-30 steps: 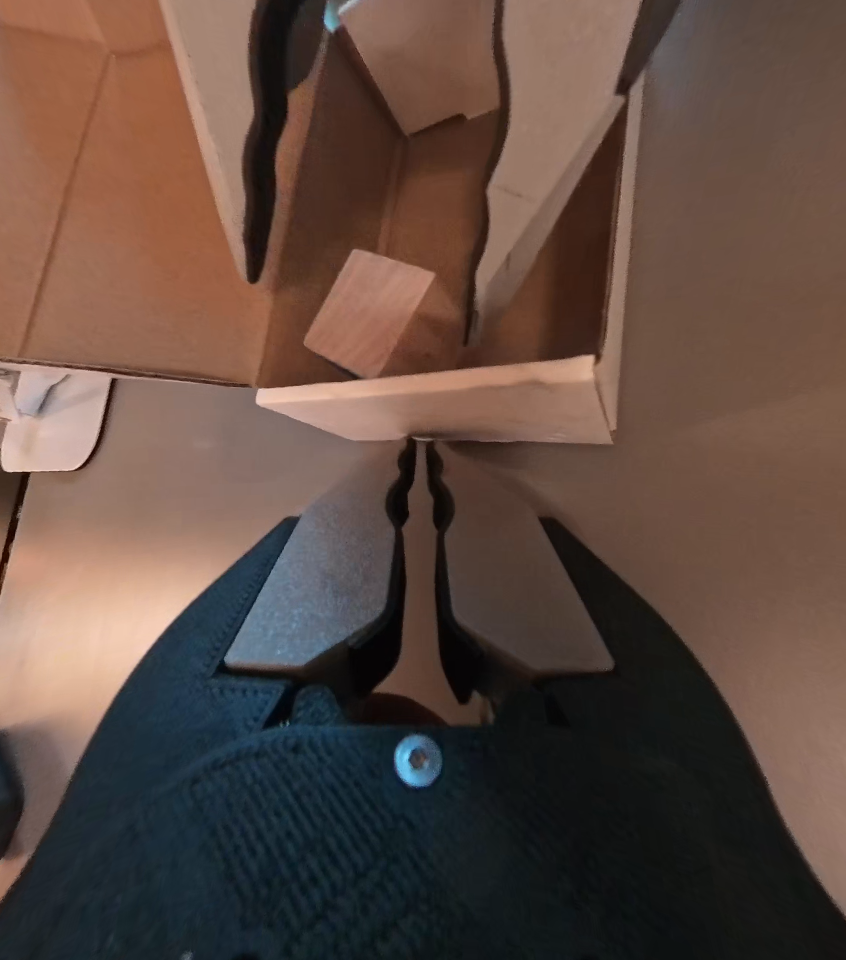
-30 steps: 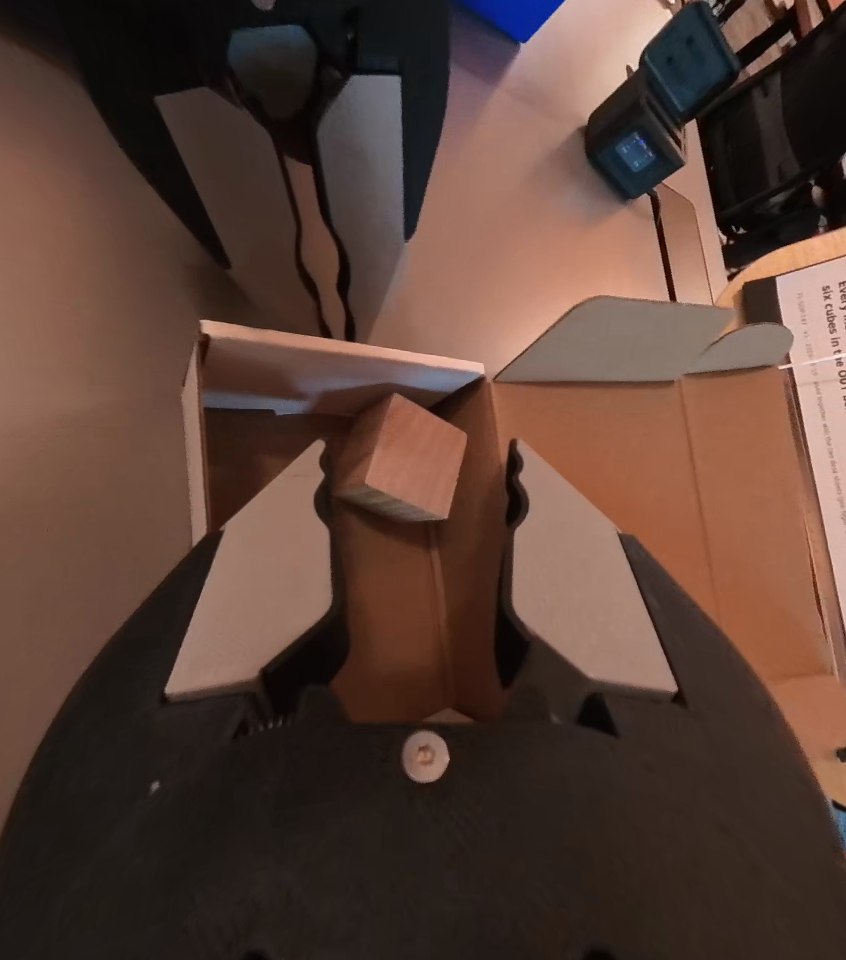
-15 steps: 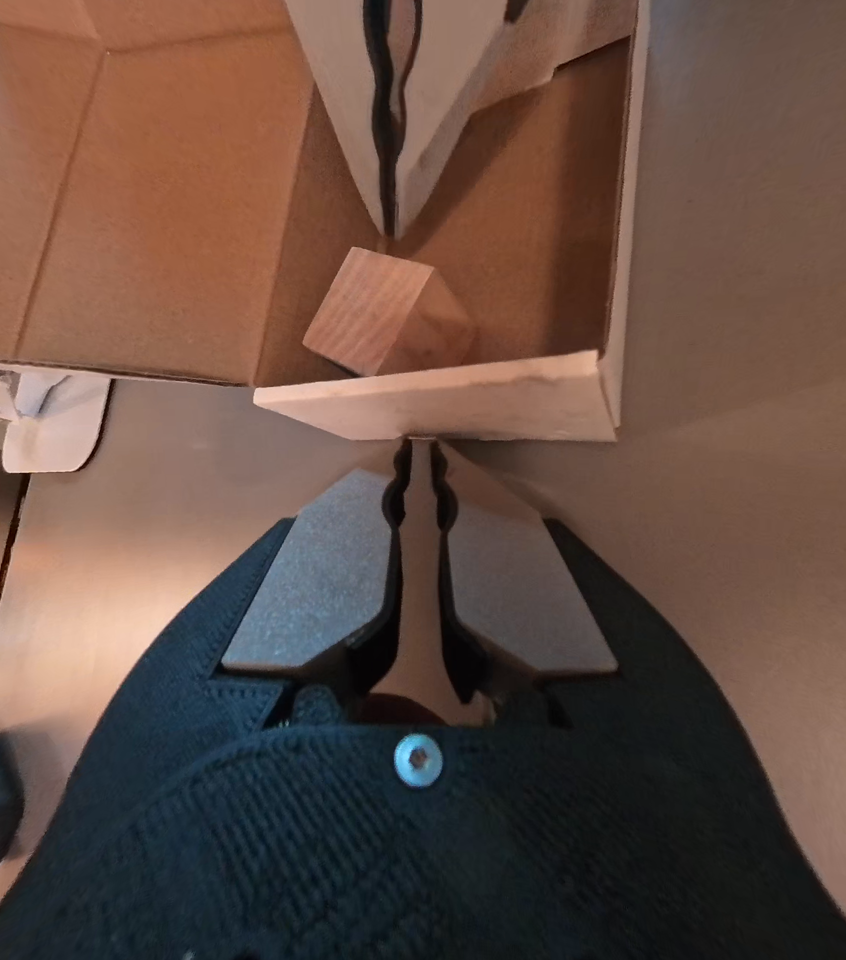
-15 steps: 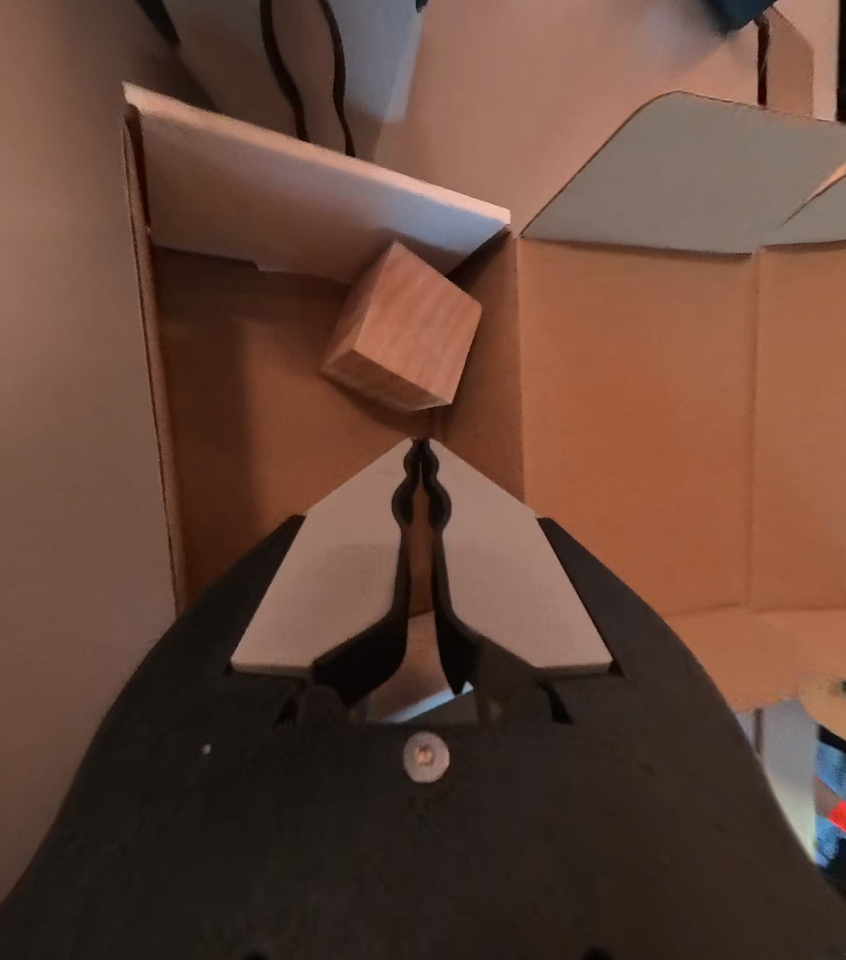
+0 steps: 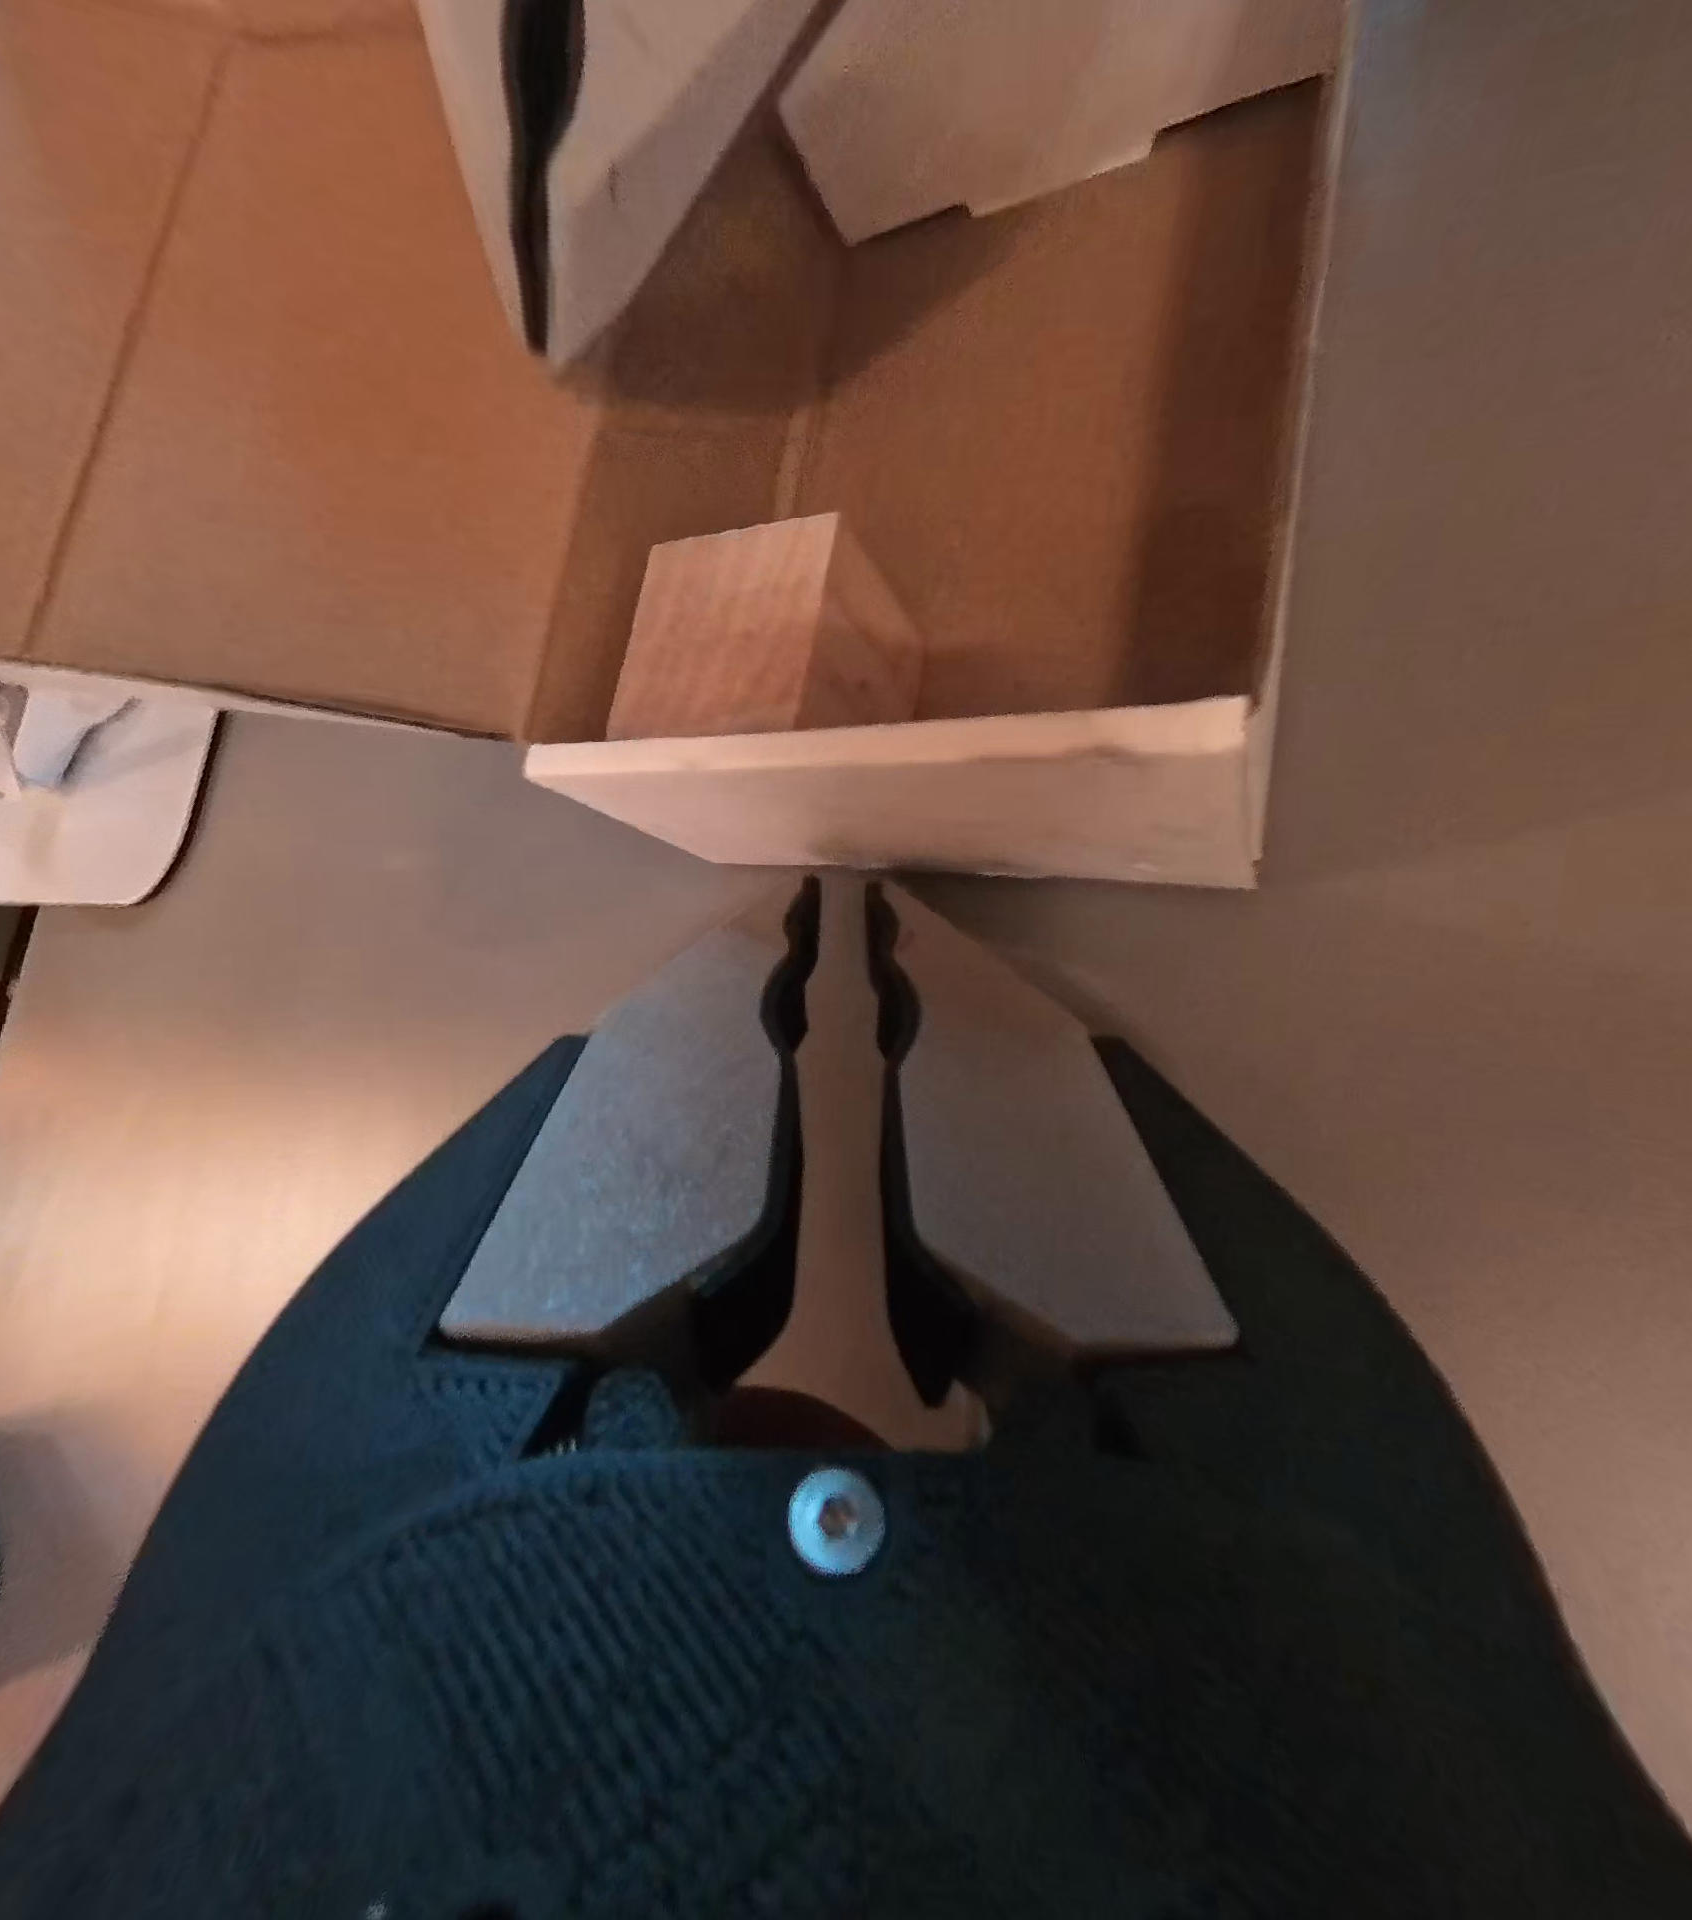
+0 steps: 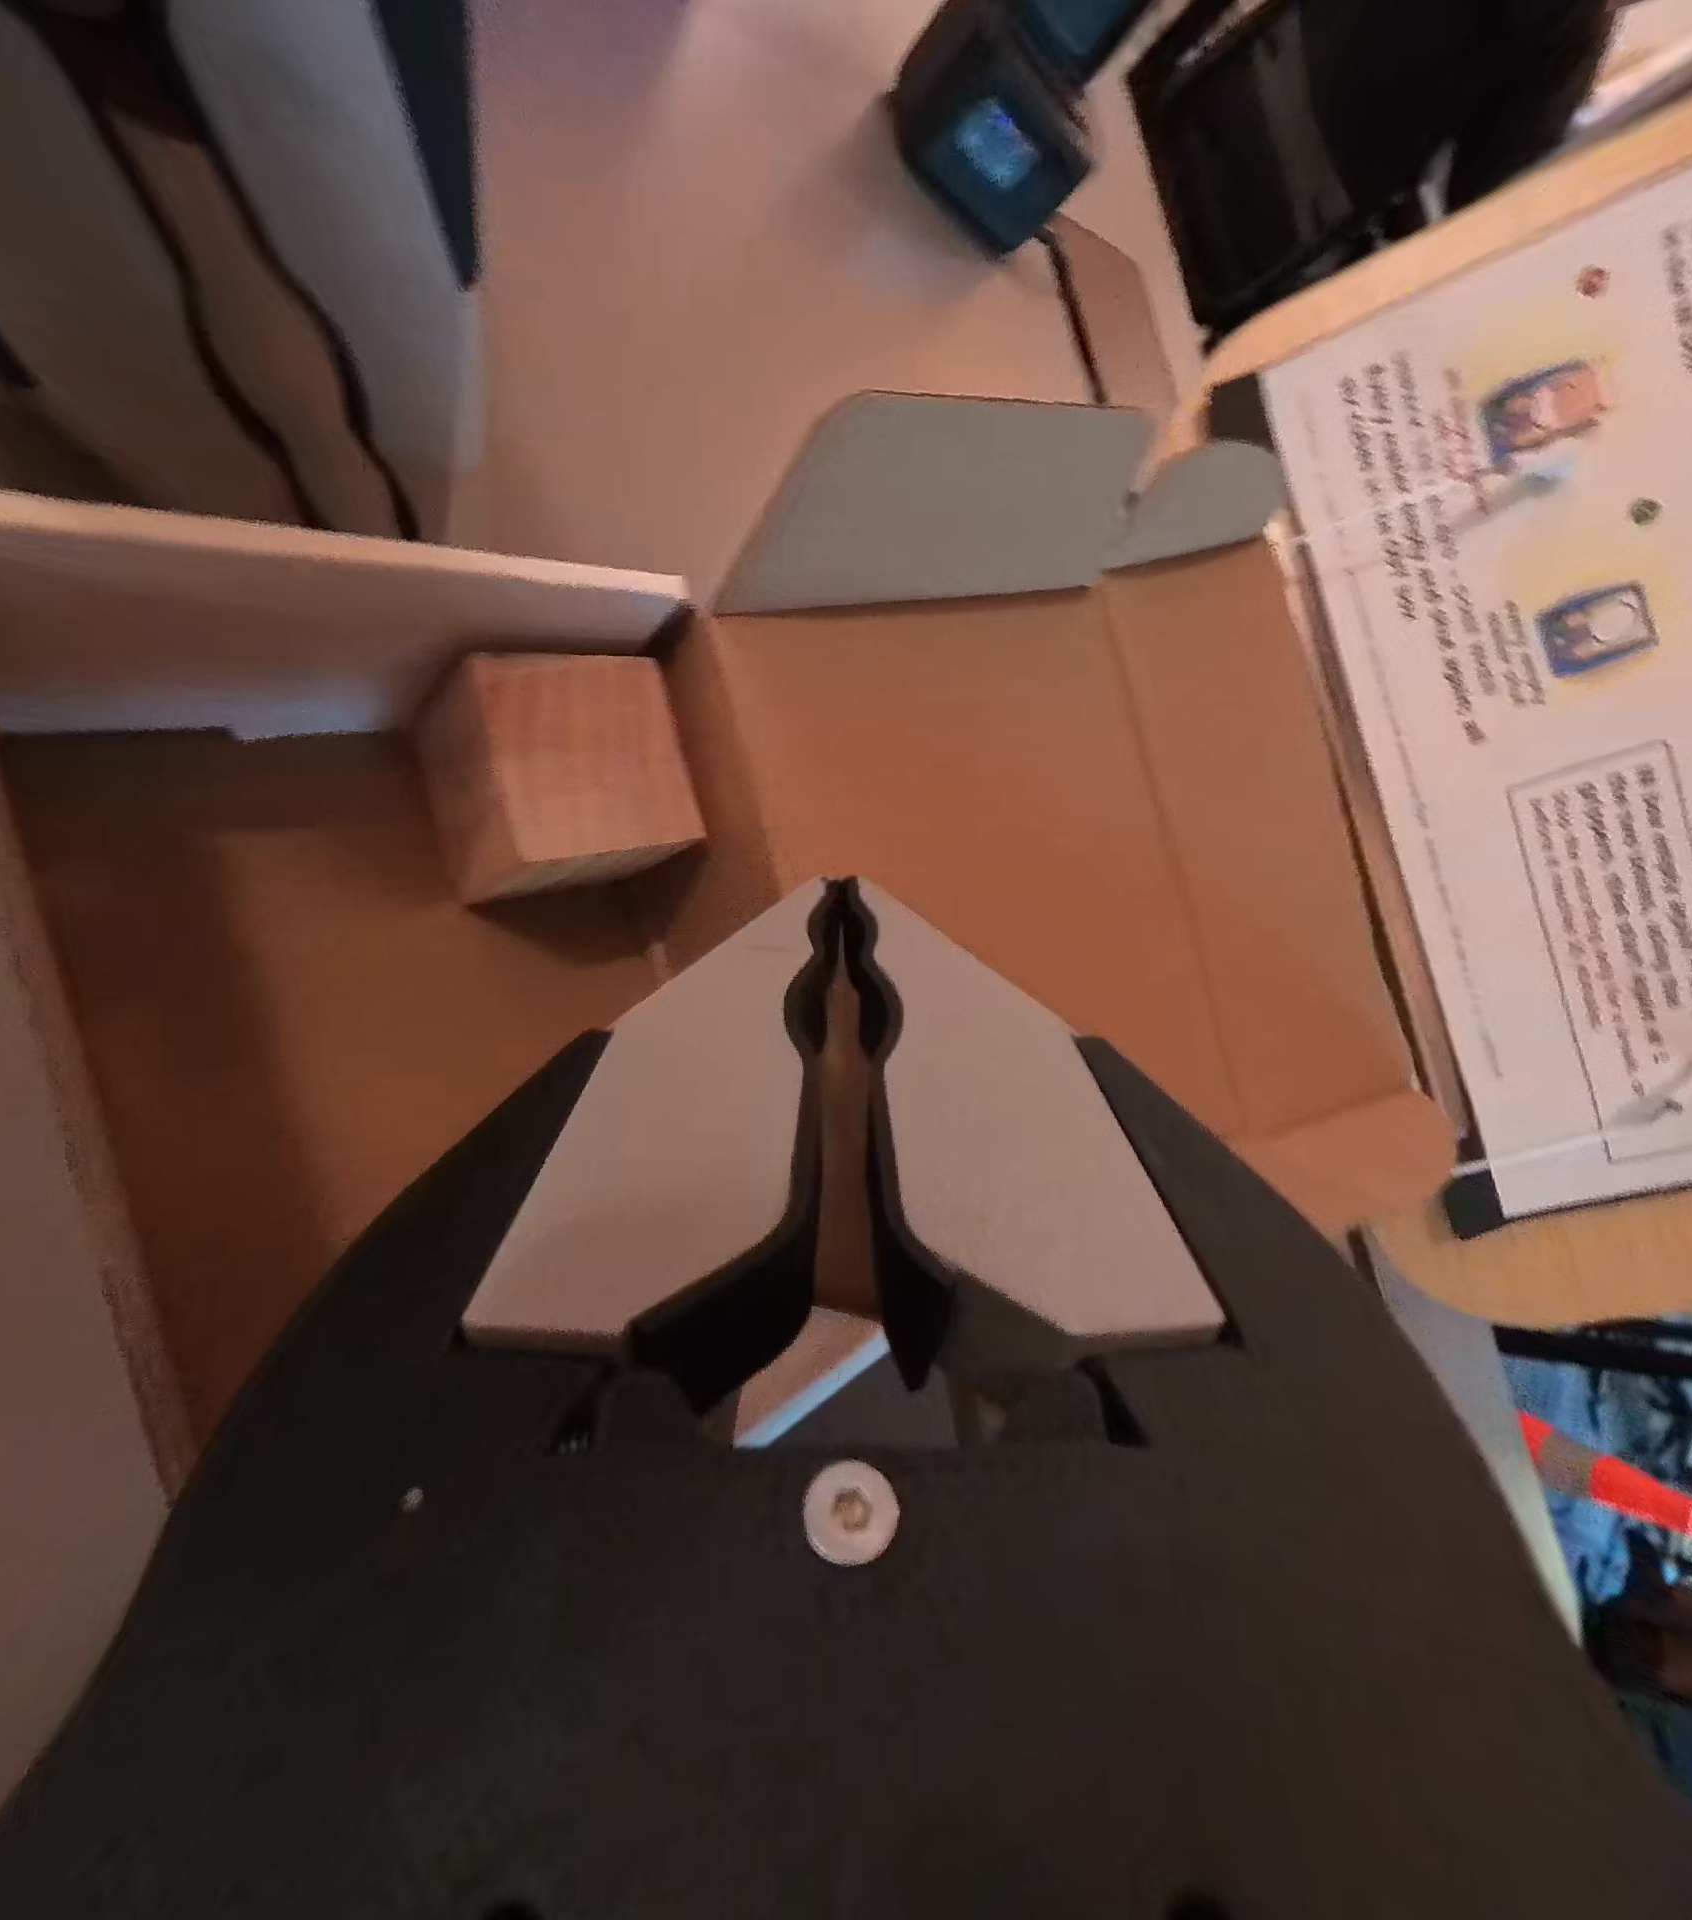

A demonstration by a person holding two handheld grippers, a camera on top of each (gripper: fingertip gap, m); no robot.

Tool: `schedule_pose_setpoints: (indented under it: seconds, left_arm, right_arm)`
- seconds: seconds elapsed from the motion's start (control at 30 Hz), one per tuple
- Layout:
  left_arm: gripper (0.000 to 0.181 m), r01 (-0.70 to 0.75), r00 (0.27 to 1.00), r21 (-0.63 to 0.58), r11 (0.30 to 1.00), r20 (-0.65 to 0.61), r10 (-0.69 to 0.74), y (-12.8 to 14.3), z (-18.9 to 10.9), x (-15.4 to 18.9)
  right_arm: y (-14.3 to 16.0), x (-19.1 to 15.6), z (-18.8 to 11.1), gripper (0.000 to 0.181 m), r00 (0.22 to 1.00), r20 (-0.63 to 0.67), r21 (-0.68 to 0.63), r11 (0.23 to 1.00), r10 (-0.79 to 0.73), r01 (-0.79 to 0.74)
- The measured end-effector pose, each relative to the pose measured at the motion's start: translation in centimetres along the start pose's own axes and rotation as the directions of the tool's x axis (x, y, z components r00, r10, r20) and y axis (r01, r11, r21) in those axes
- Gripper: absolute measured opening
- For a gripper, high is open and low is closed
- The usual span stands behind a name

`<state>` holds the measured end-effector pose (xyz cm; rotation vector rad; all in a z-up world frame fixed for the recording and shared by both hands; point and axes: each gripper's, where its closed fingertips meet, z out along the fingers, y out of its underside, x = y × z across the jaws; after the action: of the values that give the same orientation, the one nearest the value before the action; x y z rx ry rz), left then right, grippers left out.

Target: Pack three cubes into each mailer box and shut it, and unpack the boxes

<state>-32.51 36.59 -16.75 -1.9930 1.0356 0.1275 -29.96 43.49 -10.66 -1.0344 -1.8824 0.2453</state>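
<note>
An open cardboard mailer box [image 5: 883, 800] lies on the brown table, its lid [image 6: 925, 779] folded out flat. One wooden cube [image 5: 728, 623] sits on the box floor, square in the corner by the white end wall [image 6: 302, 613] and the lid hinge; it also shows in the right wrist view [image 6: 561, 769]. My left gripper [image 5: 842, 894] is shut and empty, tips against the outside of that end wall. My right gripper [image 6: 842, 883] is shut and empty, over the box floor just right of the cube. It shows in the left wrist view [image 5: 551, 208] too.
A black device with a small screen [image 6: 987, 156] and its cable lie beyond the lid. A printed sheet [image 6: 1548, 675] rests on a wooden board at the right. The lid's white tab [image 5: 83, 821] sticks out at the left. Bare table surrounds the left gripper. The gap from one gripper's tips to the other's is roughly 10 cm. The wooden cube [image 5: 728, 623] is about equally far from each gripper, around 5 cm. My right wrist view [image 6: 580, 757] looks at it from another angle.
My right gripper, open around the tilted cube a second ago, has shut and drawn back. The cube now sits square in the corner. My left gripper has stayed against the wall.
</note>
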Motion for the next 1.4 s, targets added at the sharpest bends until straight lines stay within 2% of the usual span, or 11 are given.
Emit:
schedule_pose_setpoints:
  seconds: [0.27,0.5,0.6,0.67,0.8,0.9,1.03,1.1,1.2,1.3,1.4]
  left_arm:
    - [0.047,0.341,0.932,0.058,0.938,0.106,-0.346,0.4,-0.9,-4.3]
    - [0.053,0.421,0.830,0.284,0.862,0.264,-0.492,-1.3,-4.1,-9.0]
    - [0.051,0.448,0.782,0.487,0.749,0.193,-0.593,-5.3,-7.8,-9.3]
    - [0.044,0.418,0.769,0.616,0.668,0.151,-0.621,-8.2,-12.3,-9.2]
    - [0.050,0.411,0.775,0.633,0.656,0.136,-0.617,-9.4,-20.1,-8.8]
    - [0.049,0.458,0.752,0.480,0.748,0.239,-0.615,-5.4,-23.9,-9.3]
    - [0.049,0.614,0.718,0.117,0.780,0.327,-0.614,4.8,-26.8,-9.3]
    - [0.048,0.699,0.685,-0.104,0.708,0.382,-0.620,11.3,-27.7,-8.7]
    - [0.056,0.777,0.628,-0.383,0.499,0.415,-0.658,18.7,-28.3,-5.6]
    - [0.056,0.788,0.570,-0.523,0.327,0.417,-0.708,22.1,-28.1,-2.7]
    - [0.055,0.766,0.536,-0.606,0.215,0.417,-0.734,23.8,-27.6,-1.0]
  right_arm:
    - [-0.3,5.7,-2.6,0.000,0.945,-0.156,0.169,0.951,0.287,-0.260]
    - [0.2,6.8,-2.9,0.000,0.920,-0.181,0.200,0.929,0.349,-0.313]
    - [0.5,6.9,-2.7,0.000,0.918,-0.186,0.197,0.928,0.351,-0.315]
    - [0.9,7.2,-2.6,0.000,0.914,-0.189,0.196,0.925,0.360,-0.324]
    - [1.0,7.3,-2.8,0.000,0.909,-0.178,0.205,0.918,0.376,-0.340]
    - [0.6,7.5,-3.2,0.000,0.909,-0.185,0.222,0.916,0.375,-0.333]
    - [-0.1,7.4,-3.6,0.000,0.911,-0.181,0.245,0.914,0.371,-0.324]
    - [-0.3,7.3,-3.6,0.000,0.914,-0.182,0.248,0.916,0.363,-0.315]
    - [-0.4,7.2,-3.6,0.000,0.916,-0.192,0.244,0.921,0.352,-0.303]
    - [-0.4,7.2,-3.5,0.000,0.917,-0.193,0.242,0.922,0.349,-0.301]
    - [-0.4,7.2,-3.6,0.000,0.917,-0.188,0.246,0.921,0.351,-0.302]
